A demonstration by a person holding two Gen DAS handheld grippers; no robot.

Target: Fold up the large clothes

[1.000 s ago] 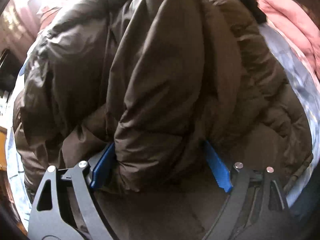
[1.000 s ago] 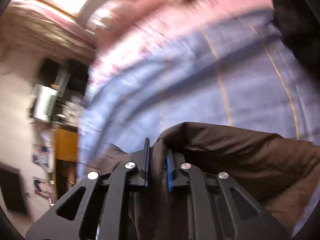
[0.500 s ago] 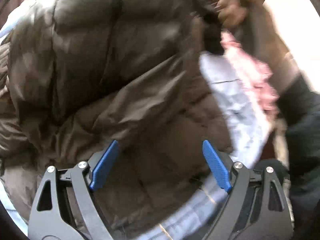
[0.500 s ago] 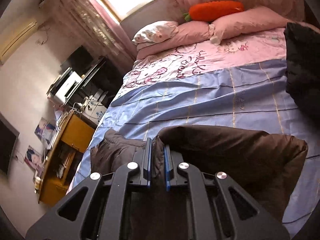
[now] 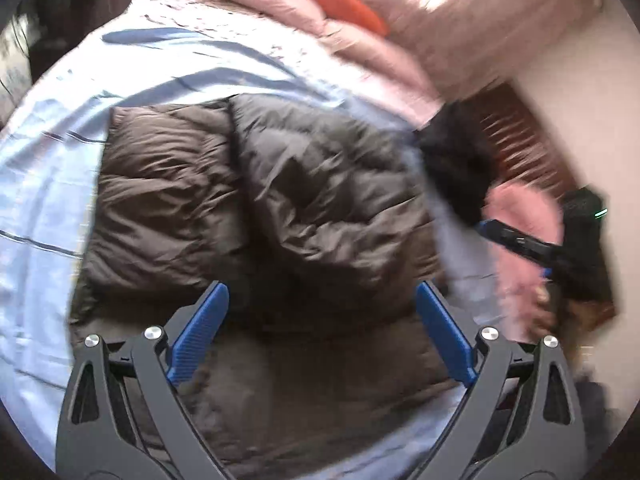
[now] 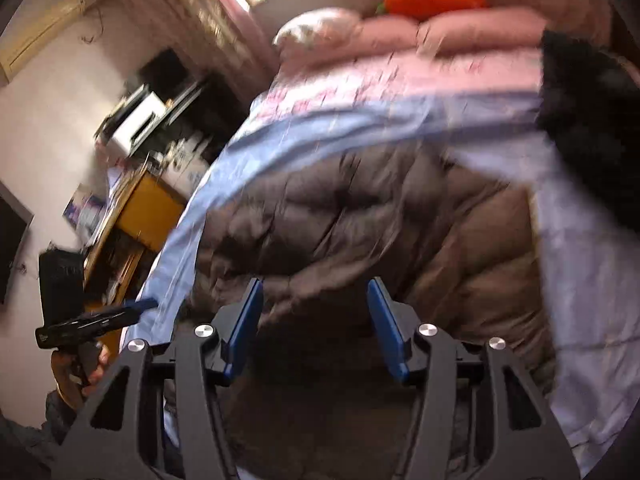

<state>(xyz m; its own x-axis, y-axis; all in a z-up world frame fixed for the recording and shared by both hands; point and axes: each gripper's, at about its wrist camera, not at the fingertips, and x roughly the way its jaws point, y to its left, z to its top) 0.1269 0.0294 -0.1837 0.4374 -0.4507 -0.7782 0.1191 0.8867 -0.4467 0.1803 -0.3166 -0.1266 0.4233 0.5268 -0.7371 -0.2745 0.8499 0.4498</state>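
A brown puffer jacket (image 5: pixel 280 200) lies folded on the light blue bed sheet (image 5: pixel 48 184), its two halves meeting along a middle seam. My left gripper (image 5: pixel 322 328) hangs above the jacket's near edge. Its jaws are opening wide and no fabric is pinched between the blue pads. My right gripper (image 6: pixel 316 320) hovers over the same jacket (image 6: pixel 360 220), its jaws also opening with nothing clamped between them. Each gripper shows in the other's view: the right gripper (image 5: pixel 514 242) at the jacket's right side, the left gripper (image 6: pixel 140 305) at the bed's left edge, held by a hand.
A black garment (image 5: pixel 456 168) lies on the bed to the jacket's right. Pink pillows (image 6: pixel 460 28) and an orange carrot plush (image 6: pixel 432 0) sit at the head of the bed. A yellow wooden desk (image 6: pixel 148 208) with a printer stands left of the bed.
My right gripper let go of the jacket fold it was pinching and opened. My left gripper opened wider. Both pulled back and up, and the jacket now lies flat and folded.
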